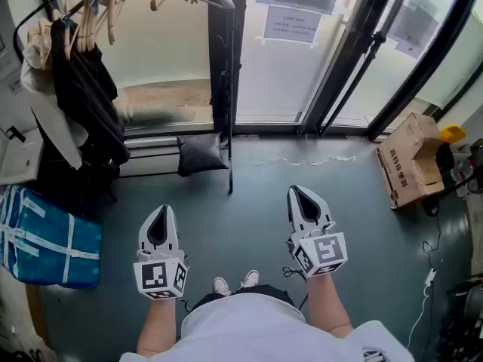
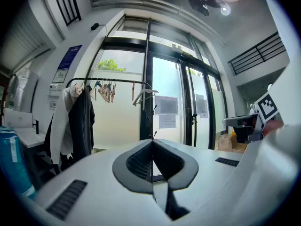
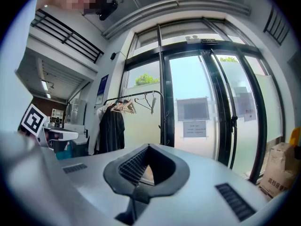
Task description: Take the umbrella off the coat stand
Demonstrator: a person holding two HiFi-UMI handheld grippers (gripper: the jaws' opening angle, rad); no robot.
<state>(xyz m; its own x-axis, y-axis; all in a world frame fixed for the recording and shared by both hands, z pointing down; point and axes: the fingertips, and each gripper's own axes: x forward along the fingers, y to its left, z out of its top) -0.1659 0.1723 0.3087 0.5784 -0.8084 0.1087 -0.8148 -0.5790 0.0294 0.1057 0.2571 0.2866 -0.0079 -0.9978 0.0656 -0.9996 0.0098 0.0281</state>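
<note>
One dark folded umbrella (image 1: pixel 224 119) on the right end of the coat stand (image 1: pixel 45 6), hanging tip-down against the black door frame (image 1: pixel 240 51), its thin shaft just beside a grey cushion (image 1: pixel 202 154). Dark jackets (image 1: pixel 83 96) and wooden hangers (image 1: pixel 94 13) along the rail to its left. Well apart from it, over the floor: left gripper (image 1: pixel 159 211) clenched on nothing, right gripper (image 1: pixel 304 194) likewise clamped tight and empty.

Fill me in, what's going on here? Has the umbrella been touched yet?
A person stands facing the coat stand, a tool in each hand. The left tool and right tool are both shut and empty, held out short of the stand. A slim dark shape hanging by its upright looks like the umbrella; nothing touches it yet.
</note>
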